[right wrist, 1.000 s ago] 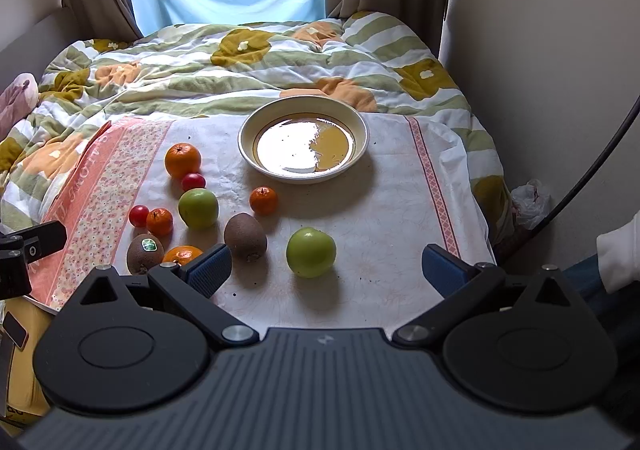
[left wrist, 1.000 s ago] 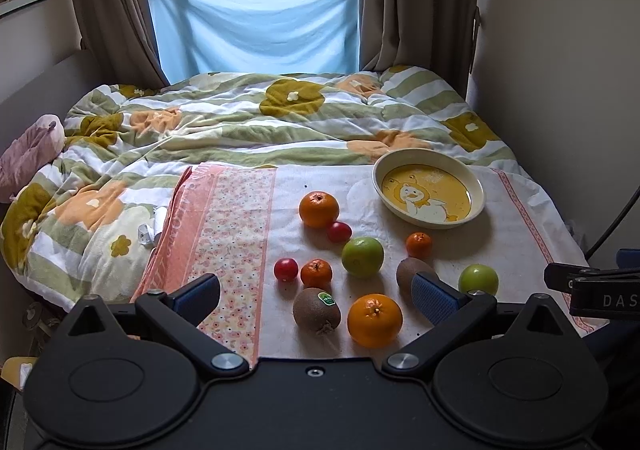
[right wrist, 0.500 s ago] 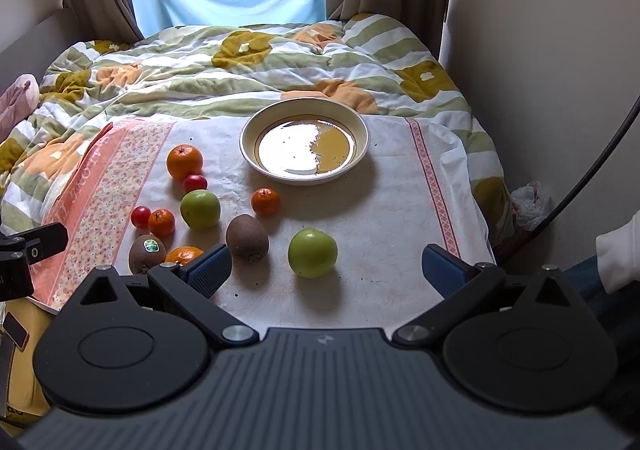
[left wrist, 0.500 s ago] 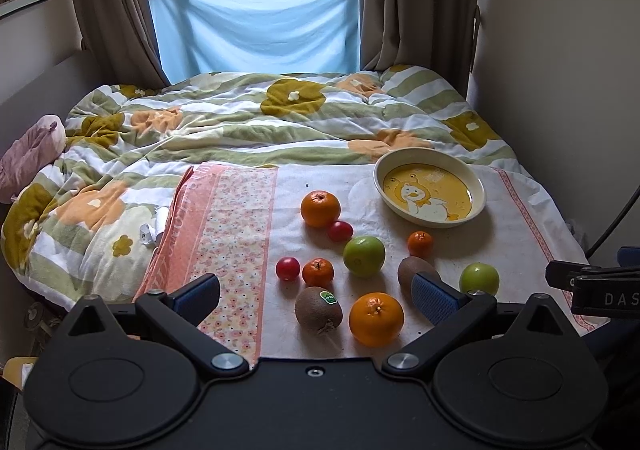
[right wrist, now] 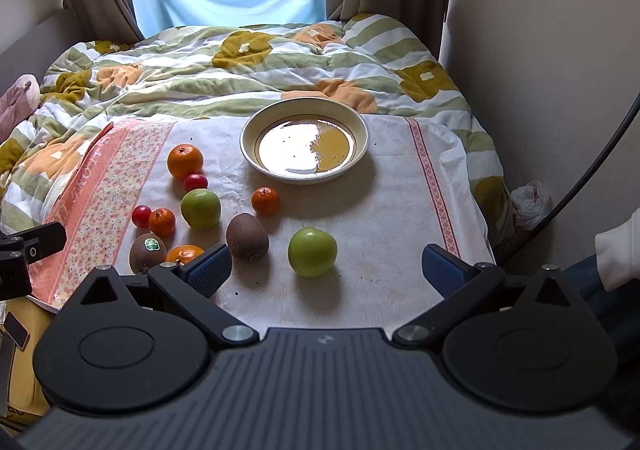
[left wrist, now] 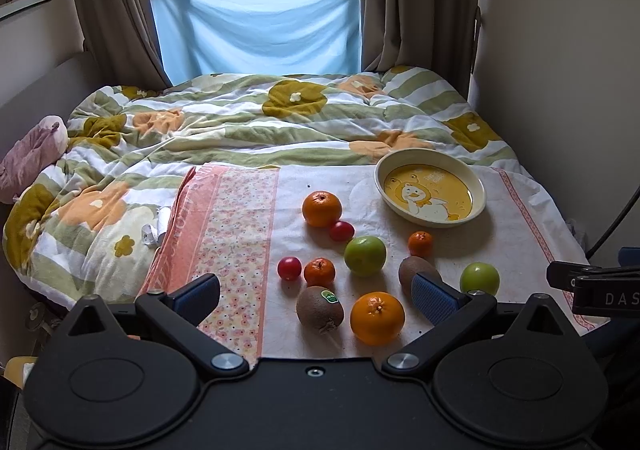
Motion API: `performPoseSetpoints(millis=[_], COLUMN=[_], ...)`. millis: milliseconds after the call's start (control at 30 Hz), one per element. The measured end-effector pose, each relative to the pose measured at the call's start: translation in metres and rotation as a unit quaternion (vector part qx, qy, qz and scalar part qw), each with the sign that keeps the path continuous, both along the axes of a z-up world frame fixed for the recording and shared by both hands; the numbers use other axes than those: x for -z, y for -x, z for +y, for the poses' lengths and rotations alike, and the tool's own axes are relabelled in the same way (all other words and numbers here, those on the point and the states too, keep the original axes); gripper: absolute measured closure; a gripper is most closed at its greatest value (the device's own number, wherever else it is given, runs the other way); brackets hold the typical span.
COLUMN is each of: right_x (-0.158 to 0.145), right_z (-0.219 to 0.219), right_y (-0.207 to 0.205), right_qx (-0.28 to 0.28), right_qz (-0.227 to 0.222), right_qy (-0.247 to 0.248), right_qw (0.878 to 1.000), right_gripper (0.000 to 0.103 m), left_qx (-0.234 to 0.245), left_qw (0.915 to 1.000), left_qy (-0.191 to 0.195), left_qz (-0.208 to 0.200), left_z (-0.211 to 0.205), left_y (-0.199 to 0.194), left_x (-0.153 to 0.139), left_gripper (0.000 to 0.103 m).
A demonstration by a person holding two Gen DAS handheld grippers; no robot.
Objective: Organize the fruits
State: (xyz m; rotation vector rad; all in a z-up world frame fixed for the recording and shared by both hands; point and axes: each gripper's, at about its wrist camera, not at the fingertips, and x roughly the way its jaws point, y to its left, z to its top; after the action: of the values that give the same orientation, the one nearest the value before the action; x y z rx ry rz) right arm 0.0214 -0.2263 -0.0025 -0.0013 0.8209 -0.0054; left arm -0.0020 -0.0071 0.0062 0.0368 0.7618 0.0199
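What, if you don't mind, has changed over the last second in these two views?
Very little. The left gripper and right gripper have drifted slightly, so the scene shifts a touch in both views. Both stay open and empty. The fruits, such as the nearest green apple, and the empty plate have not moved.

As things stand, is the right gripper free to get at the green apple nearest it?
Probably yes. The right gripper is open and empty, and the green apple lies on the cloth just ahead between its fingers, standing apart from the kiwi with nothing between.
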Motion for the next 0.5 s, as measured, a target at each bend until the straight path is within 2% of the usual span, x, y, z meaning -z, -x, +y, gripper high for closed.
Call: performPoseSetpoints(millis=[300,500], right_x=[-0.003,-0.017], right_z=[0.000,0.000], right_y=[0.001,0.003], right_qx=[0.000,-0.024], right_qz=[-0.002,-0.015], right_qy=[-0.001,0.004], right_qw=[1.000,1.000], right_gripper=[0.000,0.000], left_qx=[-0.003,-0.003], left_qw=[1.0000,1.0000], left_qy=[-0.002,0.009], left_qz=[-0.001,-0.001], left_z=[-0.001,0.001], left_y=[0.003,0.003], left_x=[-0.003,-0.011], left_gripper=[0.000,0.000])
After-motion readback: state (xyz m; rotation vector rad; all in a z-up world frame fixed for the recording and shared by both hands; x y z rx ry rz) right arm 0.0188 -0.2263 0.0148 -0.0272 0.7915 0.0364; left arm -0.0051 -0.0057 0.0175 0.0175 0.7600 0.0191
